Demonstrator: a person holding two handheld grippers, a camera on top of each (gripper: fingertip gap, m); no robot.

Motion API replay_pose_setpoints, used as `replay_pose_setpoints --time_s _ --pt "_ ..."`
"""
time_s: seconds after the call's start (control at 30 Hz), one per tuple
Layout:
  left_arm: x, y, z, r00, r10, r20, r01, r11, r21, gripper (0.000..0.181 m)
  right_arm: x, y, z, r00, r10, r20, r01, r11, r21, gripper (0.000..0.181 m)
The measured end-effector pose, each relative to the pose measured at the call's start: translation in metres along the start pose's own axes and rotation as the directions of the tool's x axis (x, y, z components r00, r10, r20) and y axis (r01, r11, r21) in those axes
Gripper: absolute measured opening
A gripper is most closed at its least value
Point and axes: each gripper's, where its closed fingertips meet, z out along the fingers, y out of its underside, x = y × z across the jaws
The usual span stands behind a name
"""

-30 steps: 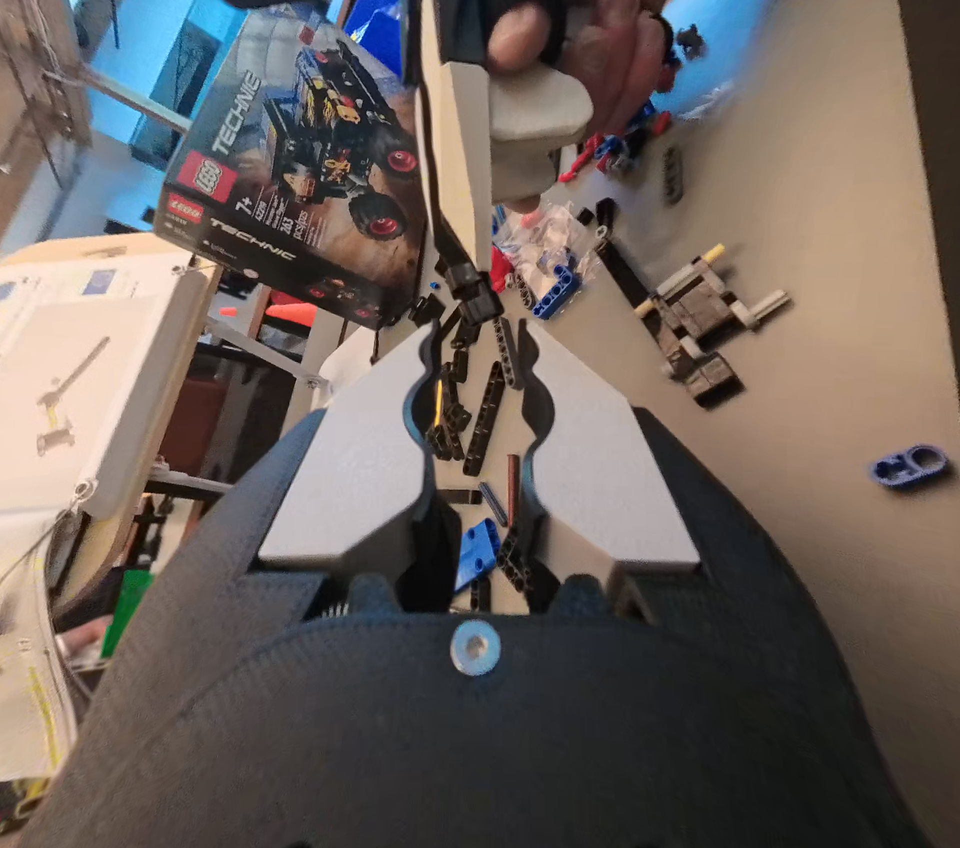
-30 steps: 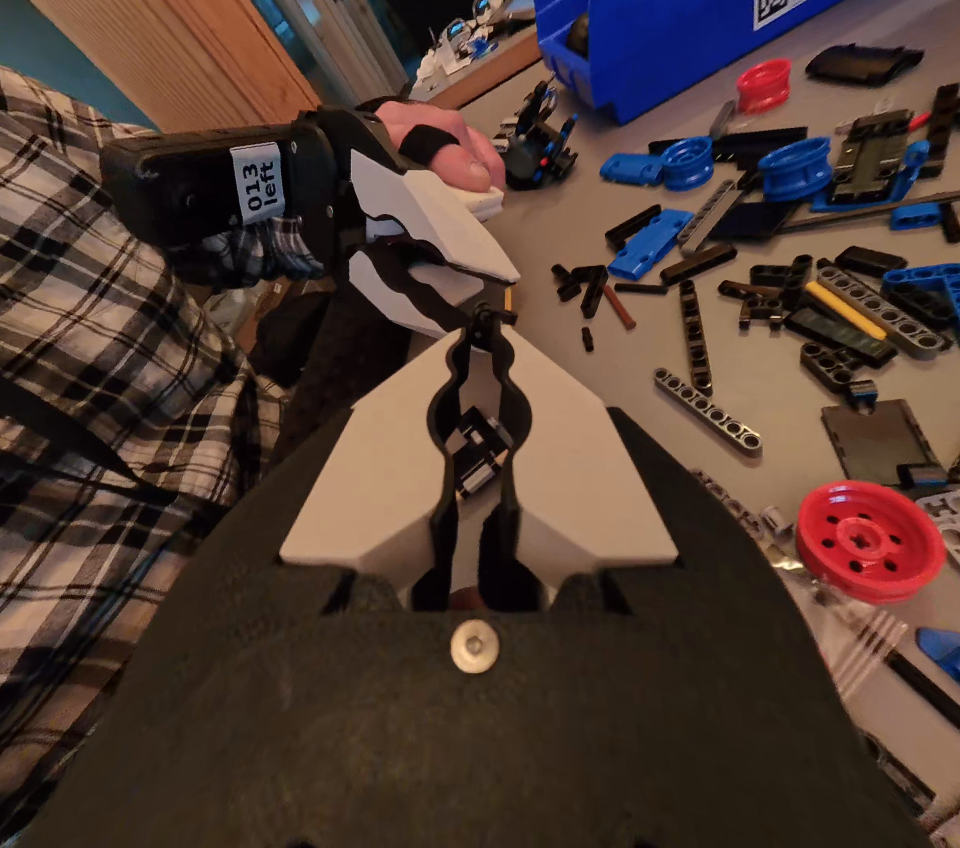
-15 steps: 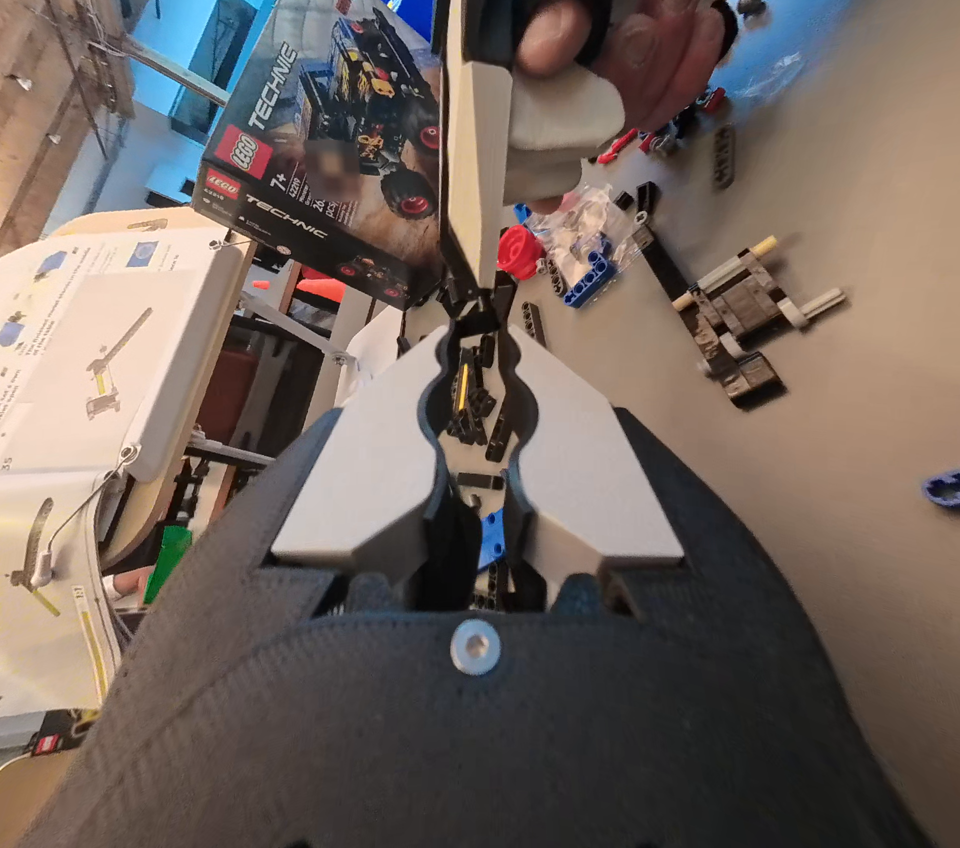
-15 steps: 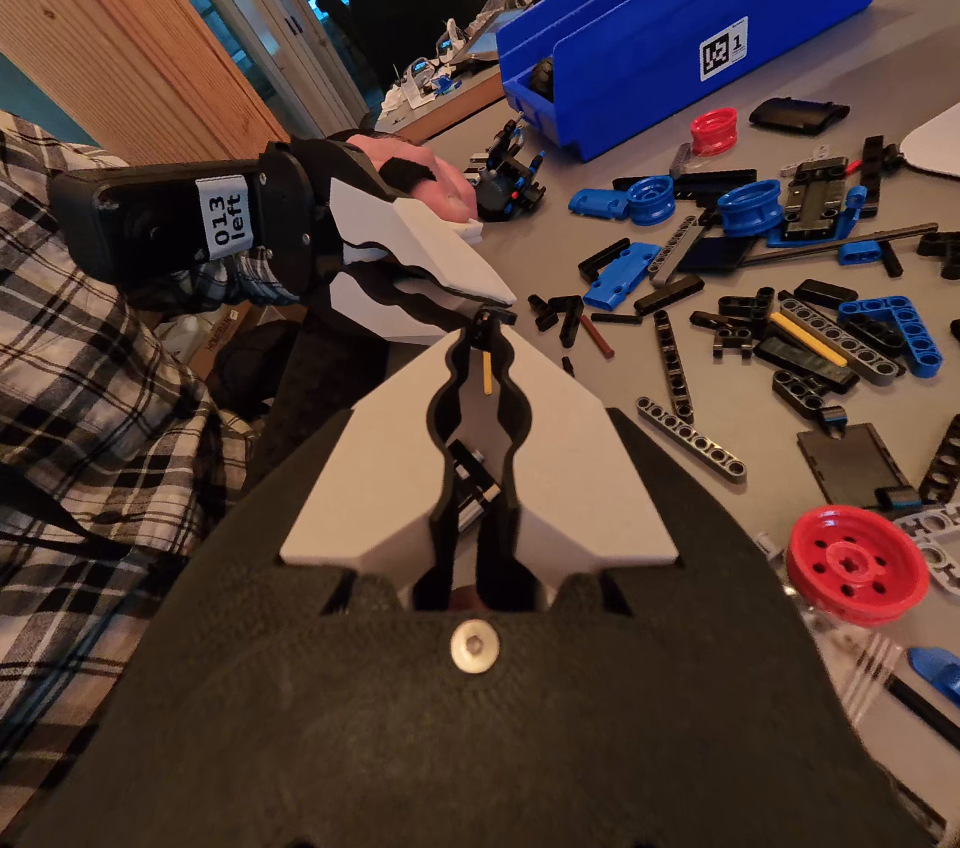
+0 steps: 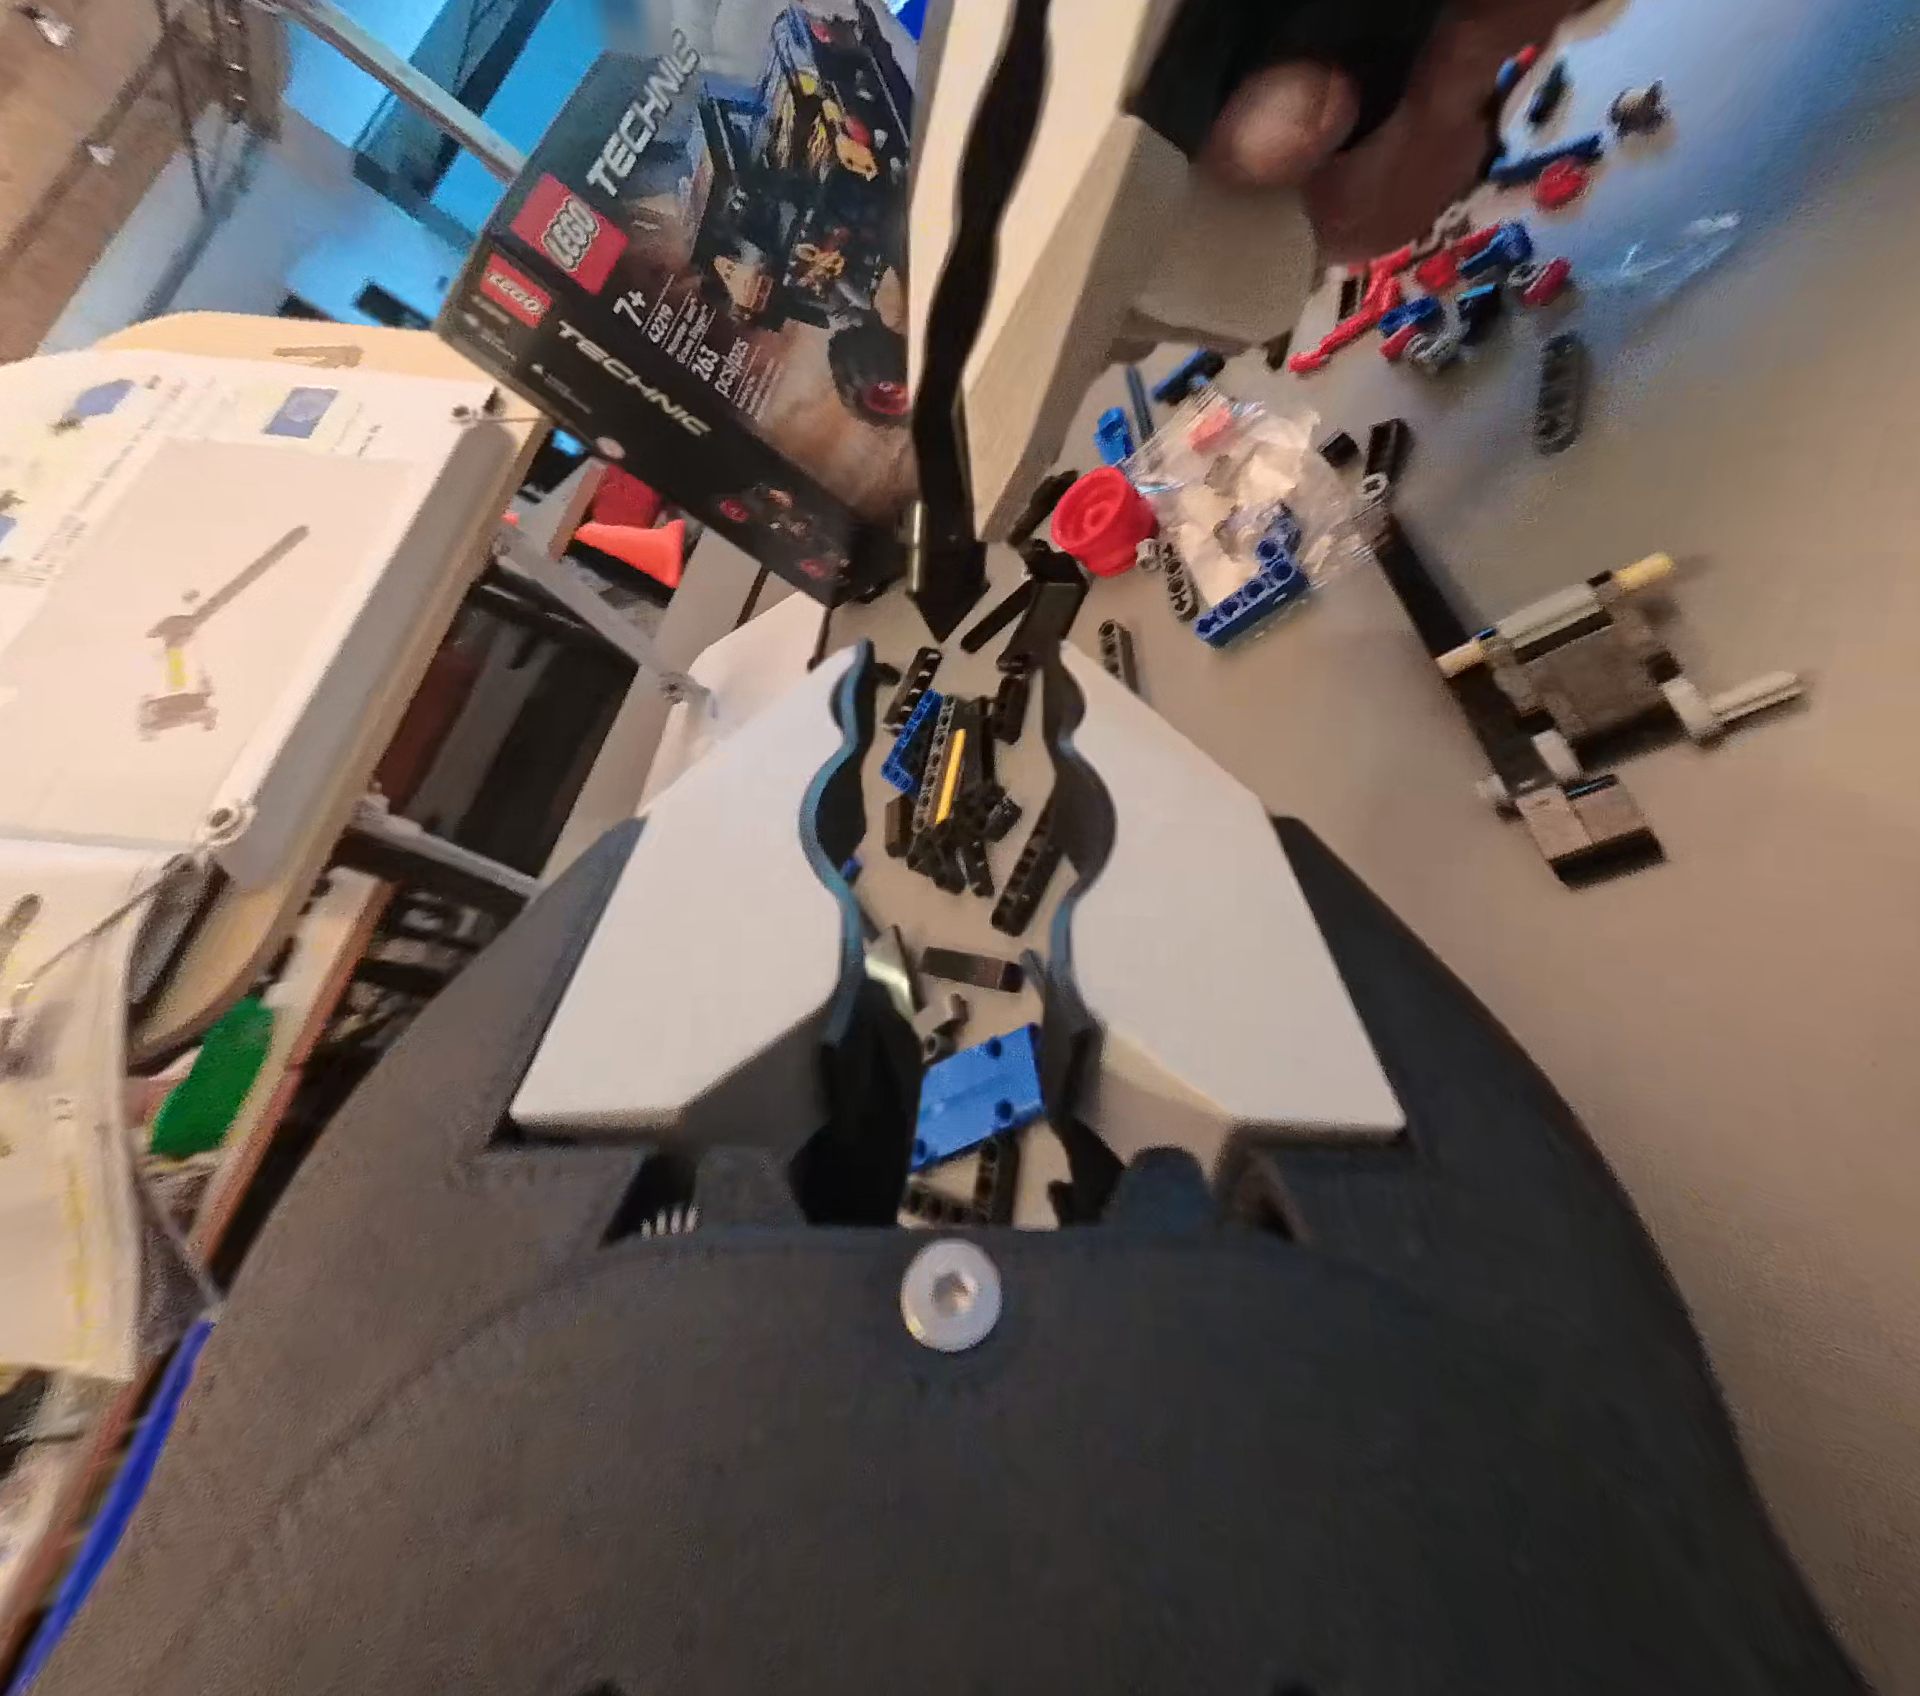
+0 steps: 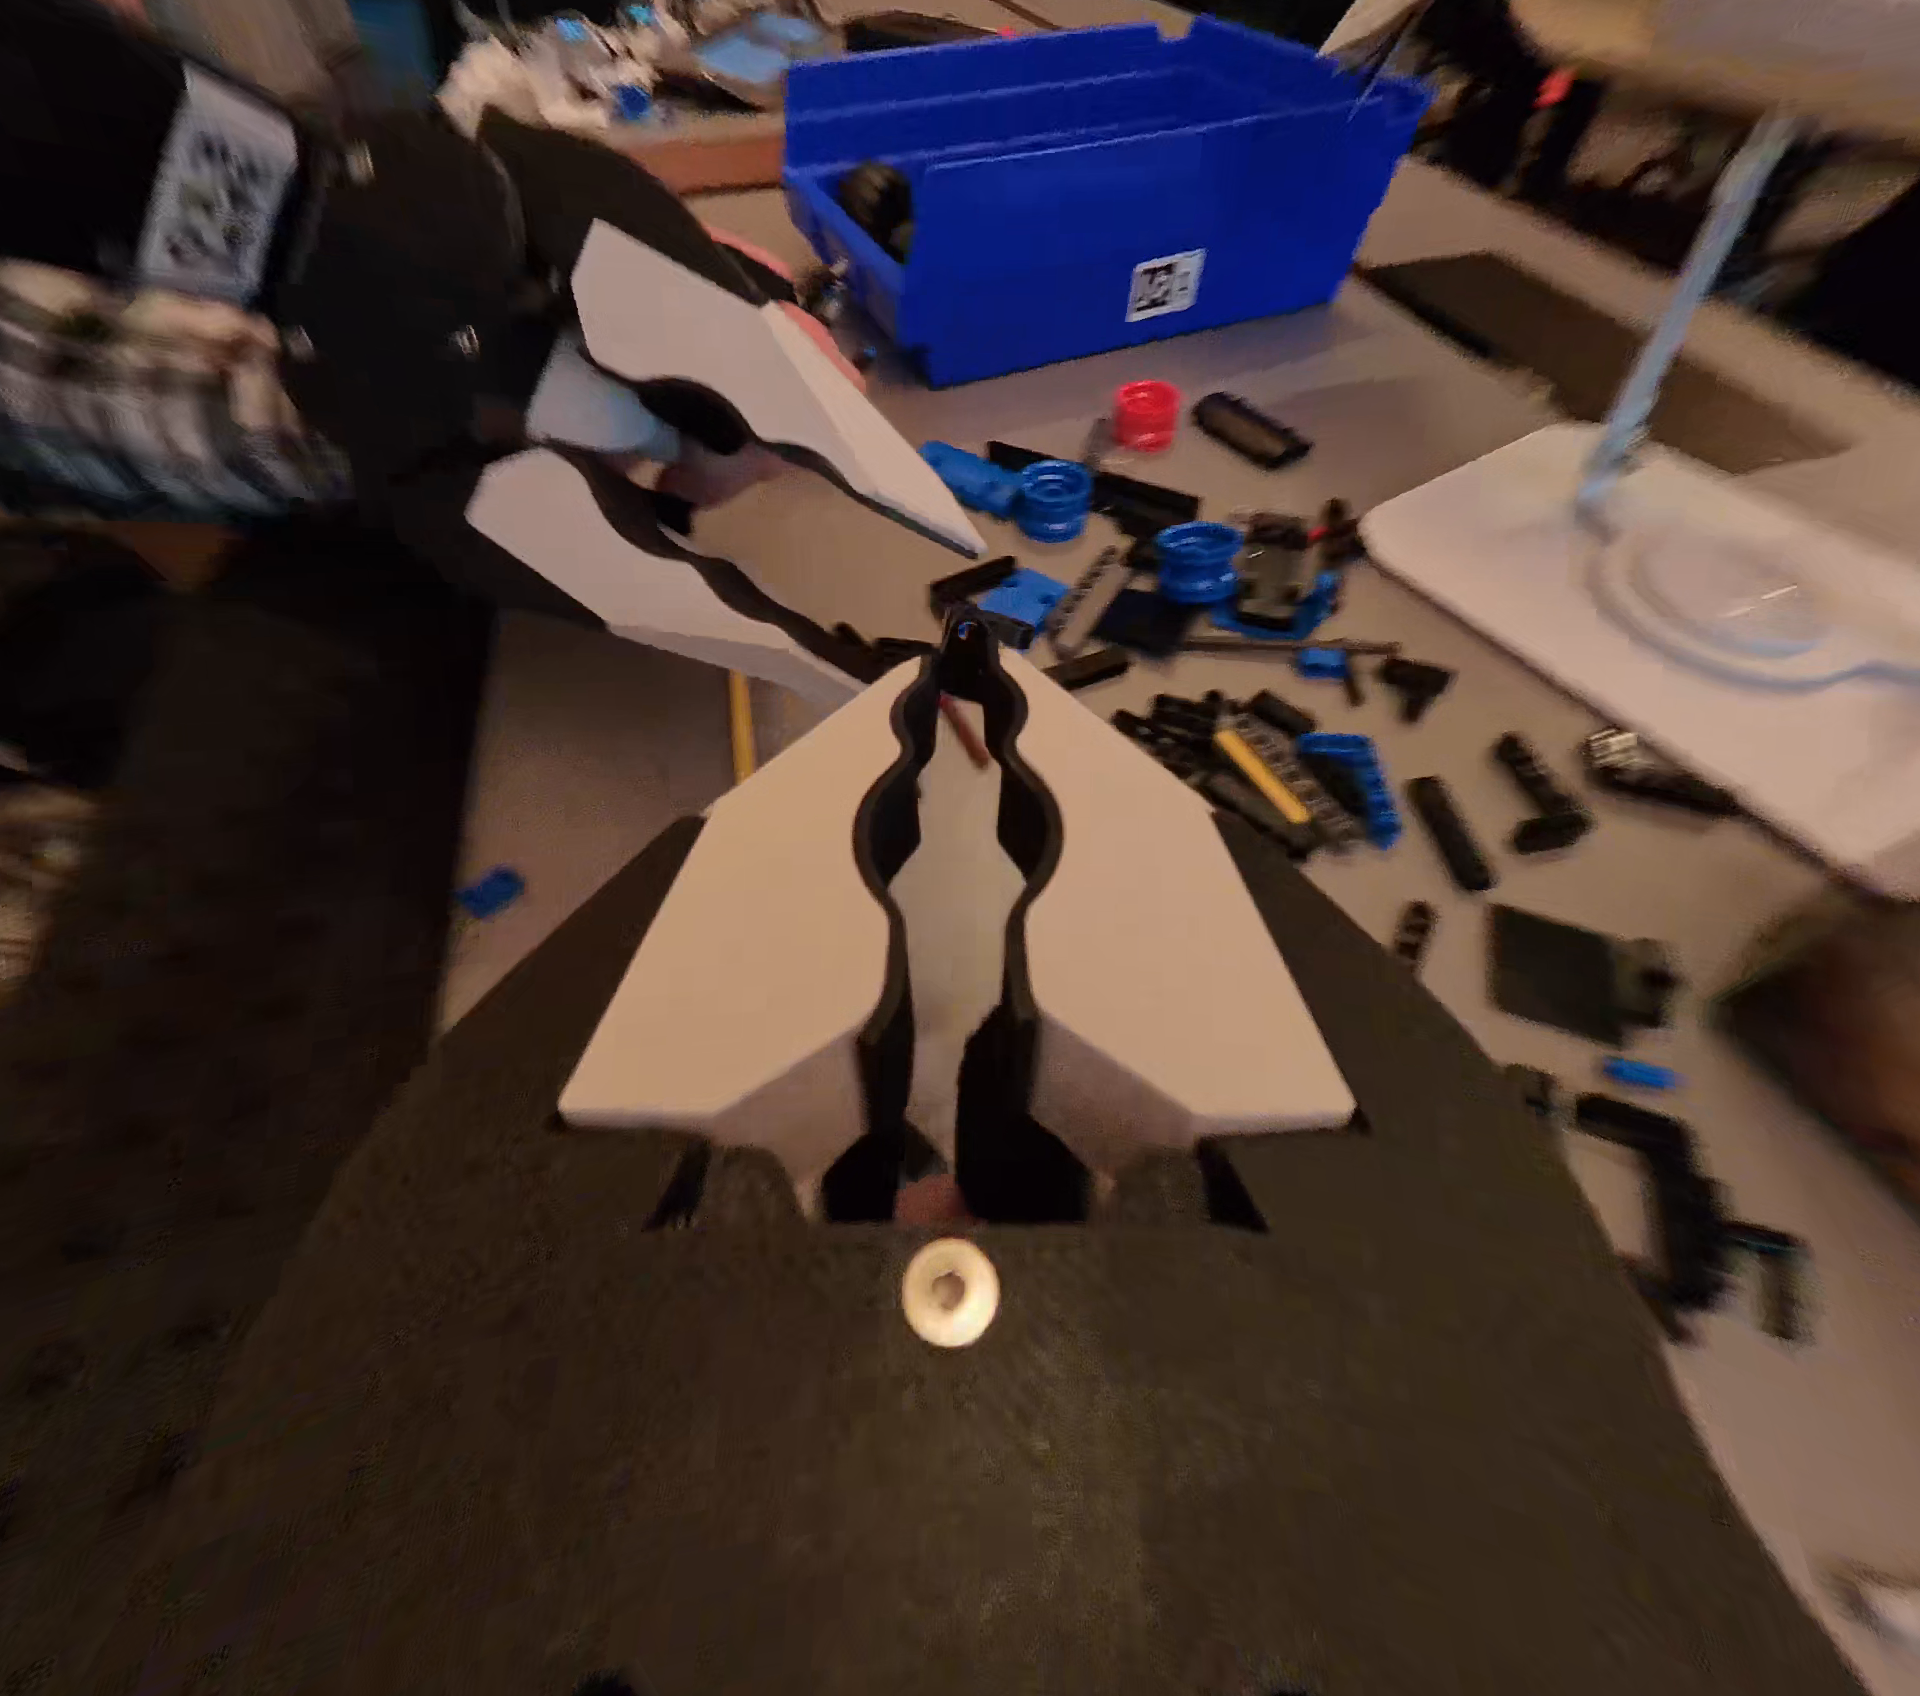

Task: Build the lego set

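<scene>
Right gripper [image 6: 961,659] pinches a small black piece [image 6: 964,647] at its tips, above the table [image 6: 623,773]. Left gripper [image 5: 961,659] stands spread, holding nothing. Loose lego parts [image 6: 1262,763] lie scattered just beyond; a blue bin [image 6: 1081,212] sits farther back.

A blue storage bin [image 6: 1091,212] stands far on the grey table [image 6: 1455,358]; a white lamp base [image 6: 1662,607] rests at right; an orange cone [image 5: 634,547] shows beyond the table edge; a green object [image 5: 203,1085] lies at near left.
</scene>
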Motion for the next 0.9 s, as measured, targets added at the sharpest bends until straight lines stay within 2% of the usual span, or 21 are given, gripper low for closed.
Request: replay_pose_setpoints --time_s 0.13,0.2,0.27,0.37,0.43,0.57,0.63,0.73,0.8,0.9 --pt "-0.01 -0.012 -0.006 0.982 -0.177 -0.059 0.182 0.979 0.095 0.025 -0.005 -0.002 -0.001 0.935 -0.331 -0.128 0.321 0.943 -0.088 0.007" --pt "-0.008 -0.014 -0.007 0.959 -0.252 -0.128 0.266 0.957 0.113 0.025 -0.012 -0.006 -0.001 0.872 -0.461 -0.165 0.446 0.887 -0.121 0.007" --pt "-0.003 -0.018 -0.009 0.945 -0.265 -0.19 0.293 0.947 0.134 0.021 -0.018 -0.008 -0.001 0.783 -0.59 -0.197 0.564 0.807 -0.175 0.007" --pt "0.004 -0.025 -0.012 0.96 -0.184 -0.211 0.222 0.959 0.175 0.014 -0.026 -0.005 0.002 0.631 -0.75 -0.197 0.701 0.66 -0.269 0.007" --pt "0.008 -0.027 -0.013 0.977 -0.105 -0.187 0.141 0.972 0.19 0.008 -0.028 -0.005 0.002 0.557 -0.806 -0.197 0.746 0.591 -0.308 0.007" --pt "0.008 -0.03 -0.015 0.993 0.035 -0.112 -0.011 0.979 0.205 0.006 -0.03 -0.006 0.0 0.426 -0.882 -0.2 0.8 0.471 -0.372 0.007" --pt "0.007 -0.033 -0.016 0.993 0.084 -0.077 -0.067 0.976 0.205 0.006 -0.031 -0.008 -0.001 0.409 -0.887 -0.213 0.801 0.461 -0.383 0.008" --pt "0.002 -0.036 -0.017 0.988 0.152 -0.011 -0.146 0.968 0.203 0.005 -0.032 -0.013 -0.003 0.441 -0.865 -0.239 0.787 0.501 -0.36 0.012" --pt "-0.002 -0.038 -0.017 0.983 0.18 0.033 -0.183 0.963 0.197 0.005 -0.035 -0.014 -0.005 0.477 -0.842 -0.25 0.774 0.538 -0.333 0.018" --pt "-0.008 -0.038 -0.015 0.972 0.22 0.079 -0.231 0.956 0.182 0.005 -0.037 -0.018 -0.012 0.568 -0.773 -0.283 0.723 0.633 -0.277 0.025"
